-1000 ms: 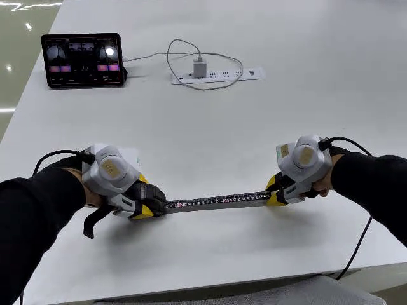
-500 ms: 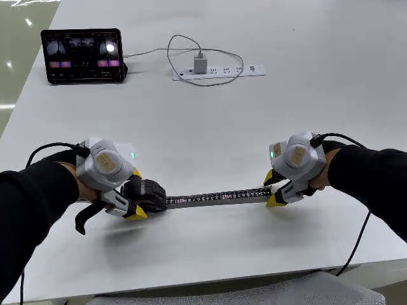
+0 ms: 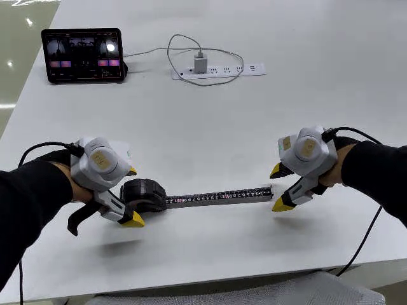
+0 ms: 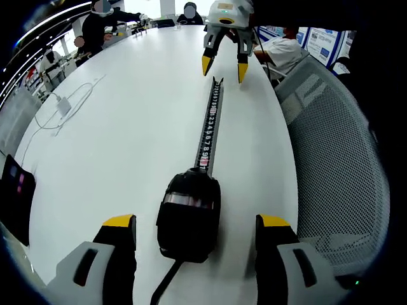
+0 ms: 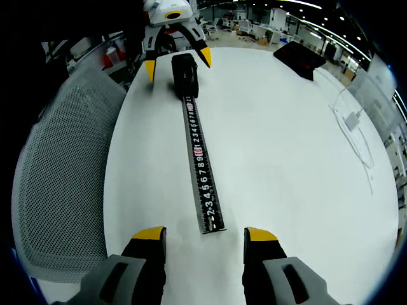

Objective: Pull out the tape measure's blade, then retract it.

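White tabletop (image 3: 210, 127) carries the tape measure (image 3: 144, 192) between the jaws of the wide-open, empty left gripper (image 3: 132, 197), its blade (image 3: 219, 197) stretched toward the equally open, empty right gripper (image 3: 278, 187); unheld, the blade could snap back and whip.

The tape measure's case (image 3: 144, 193) lies on the counter (image 3: 254, 127), between the spread jaws of the left tongs (image 3: 132, 197) and touching neither. From the case the blade (image 3: 219, 197) runs flat to the right, ending just short of the parted right tongs (image 3: 277, 189). Far behind the case, slightly left, sits a tablet (image 3: 82, 56). Far behind it to the right lies a power strip (image 3: 219, 71).
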Demonstrator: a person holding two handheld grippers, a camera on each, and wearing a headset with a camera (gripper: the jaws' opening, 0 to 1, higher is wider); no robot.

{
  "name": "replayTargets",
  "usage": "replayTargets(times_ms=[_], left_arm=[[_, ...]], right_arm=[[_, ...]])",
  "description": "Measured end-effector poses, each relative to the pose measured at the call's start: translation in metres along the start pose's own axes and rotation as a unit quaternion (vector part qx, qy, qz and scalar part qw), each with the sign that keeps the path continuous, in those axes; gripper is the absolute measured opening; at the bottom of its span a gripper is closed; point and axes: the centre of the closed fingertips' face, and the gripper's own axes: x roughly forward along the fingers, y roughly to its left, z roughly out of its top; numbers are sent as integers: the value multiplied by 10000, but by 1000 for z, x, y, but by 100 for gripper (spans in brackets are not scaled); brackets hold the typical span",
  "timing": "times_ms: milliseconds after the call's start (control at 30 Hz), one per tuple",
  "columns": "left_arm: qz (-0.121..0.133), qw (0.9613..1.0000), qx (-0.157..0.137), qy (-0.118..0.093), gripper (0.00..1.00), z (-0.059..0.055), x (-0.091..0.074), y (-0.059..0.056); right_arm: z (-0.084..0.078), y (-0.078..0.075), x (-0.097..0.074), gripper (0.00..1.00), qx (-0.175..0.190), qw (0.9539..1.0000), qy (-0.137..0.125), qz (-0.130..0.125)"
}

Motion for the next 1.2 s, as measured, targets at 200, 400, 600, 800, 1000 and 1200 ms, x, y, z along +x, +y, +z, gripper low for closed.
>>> replayTargets(times_ms=[200, 400, 600, 800, 1000, 1200], left_arm=[[-204, 9992, -284, -184, 83, 8, -3, -10], [-178, 9988, -395, -239, 93, 7, -7, -10], [-4, 9976, -546, -436, 99, 8, -10, -6], [224, 9941, -874, -600, 99, 5, -12, -5], [789, 9849, -1226, -932, 99, 2, -15, 8], [1232, 9635, -1741, -1617, 99, 7, -28, 17]], right_arm=[[-2, 9, 3, 59, -171, 9998, 106, 32], [-4, 11, 4, 74, -189, 9997, 162, 15], [1, 10, 2, 95, -10, 9999, -36, -124], [0, 4, 0, 99, 406, 9978, -317, -411], [1, -13, -12, 99, 695, 9884, -738, -1131], [-5, -17, -30, 99, 1292, 9723, -1142, -1578]])
